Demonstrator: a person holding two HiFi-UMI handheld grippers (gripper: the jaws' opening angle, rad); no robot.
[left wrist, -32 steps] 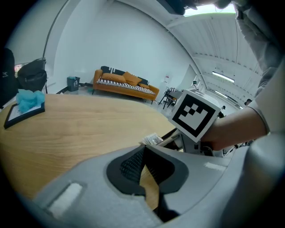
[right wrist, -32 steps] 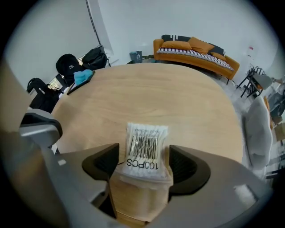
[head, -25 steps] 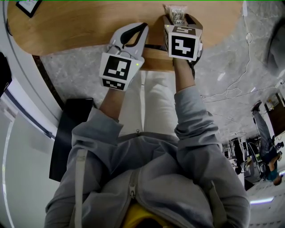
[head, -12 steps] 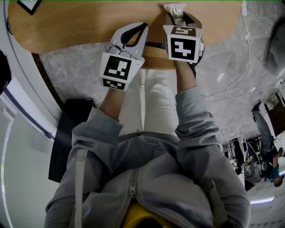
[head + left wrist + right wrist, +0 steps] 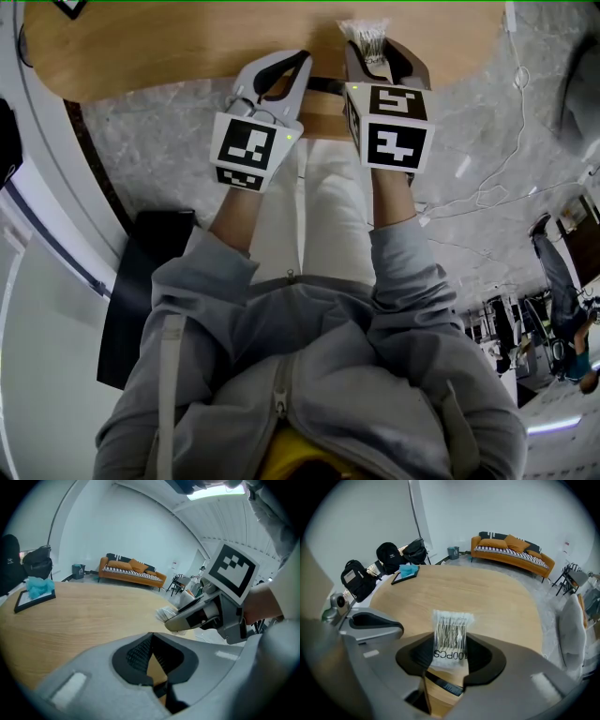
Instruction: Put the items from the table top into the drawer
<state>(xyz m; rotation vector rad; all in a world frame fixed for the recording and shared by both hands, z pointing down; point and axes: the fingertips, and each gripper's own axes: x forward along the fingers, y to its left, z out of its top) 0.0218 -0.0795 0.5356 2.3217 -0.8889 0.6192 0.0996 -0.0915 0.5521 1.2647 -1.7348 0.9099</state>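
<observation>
**Head view:** The person's right gripper [image 5: 380, 54] has just closed its jaws on a clear packet [image 5: 367, 36] of cotton swabs at the near edge of the round wooden tabletop [image 5: 169, 47]. The left gripper [image 5: 302, 58] hovers just beside it. What looks like the open drawer [image 5: 323, 120] juts out below, over a grey marbled floor [image 5: 159, 159].

**Left gripper view:** Its jaws meet at the tips with nothing between them. Across the tabletop lies a black tray [image 5: 35, 597] holding blue cloth, and an orange sofa [image 5: 131, 569] stands against the white wall.

**Right gripper view:** The pads pinch the packet's lower half, and its barcoded end sticks out beyond them. The packet looks light and soft, and its film is probably slippery. A hold across the stick-filled middle should be firmer than one on the limp sealed end. Backpacks [image 5: 389, 552] sit by the far wall.
</observation>
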